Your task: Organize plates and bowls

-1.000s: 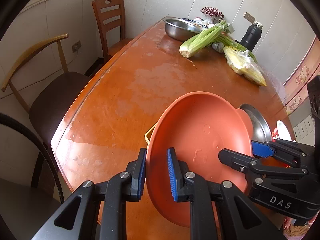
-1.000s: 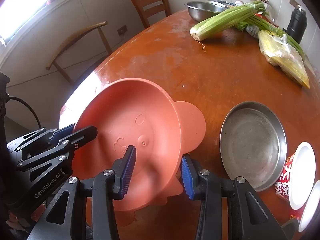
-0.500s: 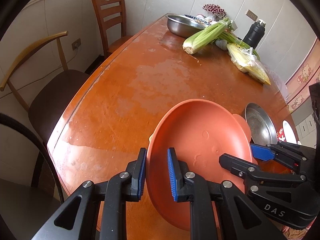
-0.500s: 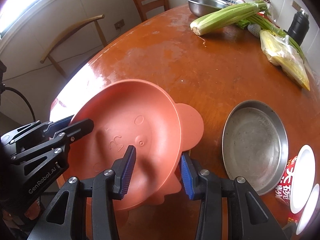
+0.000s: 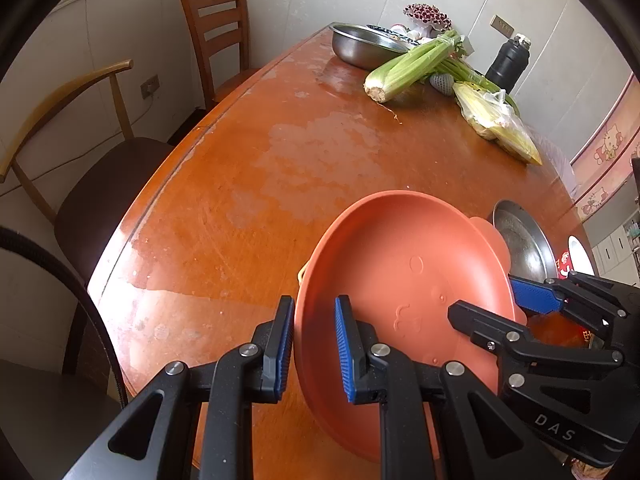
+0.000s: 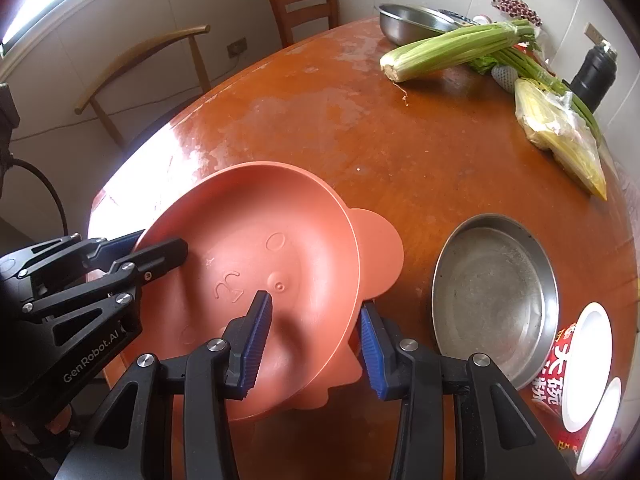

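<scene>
A salmon-pink bear-shaped plate (image 5: pixel 400 280) (image 6: pixel 256 272) is held tilted above the wooden table (image 5: pixel 280 168). My left gripper (image 5: pixel 312 344) straddles its left rim with a clear gap on the inner side, and it also shows in the right wrist view (image 6: pixel 132 248). My right gripper (image 6: pixel 316 336) straddles the plate's right rim, jaws wide apart, and it also shows in the left wrist view (image 5: pixel 504 300). A steel plate (image 6: pixel 494 300) (image 5: pixel 524 244) lies on the table to the right. A yellow rim (image 5: pixel 301 274) peeks out under the pink plate.
Celery (image 6: pixel 456 48), a steel basin (image 6: pixel 408 22), a bag of corn (image 6: pixel 560 136) and a black flask (image 6: pixel 594 76) sit at the far end. Instant-noodle cups with white lids (image 6: pixel 584 364) stand at the right edge. Two chairs (image 5: pixel 216 36) stand on the left.
Both grippers and the pink plate have risen and drawn back from the table. The plate stays tilted between them.
</scene>
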A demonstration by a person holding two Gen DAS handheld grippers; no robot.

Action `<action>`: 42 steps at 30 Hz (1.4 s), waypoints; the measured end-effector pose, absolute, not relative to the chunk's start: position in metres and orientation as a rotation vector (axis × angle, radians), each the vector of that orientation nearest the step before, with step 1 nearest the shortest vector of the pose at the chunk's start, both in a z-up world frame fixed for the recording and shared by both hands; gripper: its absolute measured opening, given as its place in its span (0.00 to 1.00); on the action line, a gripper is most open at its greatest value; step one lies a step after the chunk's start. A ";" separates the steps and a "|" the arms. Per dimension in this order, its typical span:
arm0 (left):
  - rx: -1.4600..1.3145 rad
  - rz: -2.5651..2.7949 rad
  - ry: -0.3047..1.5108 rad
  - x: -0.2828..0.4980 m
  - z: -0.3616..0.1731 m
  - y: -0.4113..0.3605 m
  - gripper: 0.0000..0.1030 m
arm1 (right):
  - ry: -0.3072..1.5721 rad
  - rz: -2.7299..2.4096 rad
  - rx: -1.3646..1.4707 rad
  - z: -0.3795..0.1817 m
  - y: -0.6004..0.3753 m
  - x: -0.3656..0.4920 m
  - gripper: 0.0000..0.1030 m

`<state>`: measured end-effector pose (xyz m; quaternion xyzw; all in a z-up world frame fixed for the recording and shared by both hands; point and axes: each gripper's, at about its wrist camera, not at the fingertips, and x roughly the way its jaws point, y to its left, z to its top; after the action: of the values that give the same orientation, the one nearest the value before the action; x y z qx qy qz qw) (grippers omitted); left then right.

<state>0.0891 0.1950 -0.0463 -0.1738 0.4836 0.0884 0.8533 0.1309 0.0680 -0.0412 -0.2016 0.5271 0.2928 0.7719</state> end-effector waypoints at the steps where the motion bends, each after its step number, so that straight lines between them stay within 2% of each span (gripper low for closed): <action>1: -0.364 0.186 1.018 0.089 -0.047 0.195 0.19 | 1.138 0.632 -0.441 -0.040 0.068 0.131 0.43; 27: -0.333 0.193 1.029 0.084 -0.045 0.187 0.22 | 1.179 0.650 -0.378 -0.037 0.049 0.127 0.43; 42: -0.337 0.225 1.056 0.081 -0.055 0.182 0.35 | 1.229 0.660 -0.354 -0.049 0.042 0.128 0.44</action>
<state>0.0809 0.1822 -0.0548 -0.1598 0.5005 0.1066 0.8442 0.1279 0.0421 -0.0490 -0.1619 0.5629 0.3022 0.7521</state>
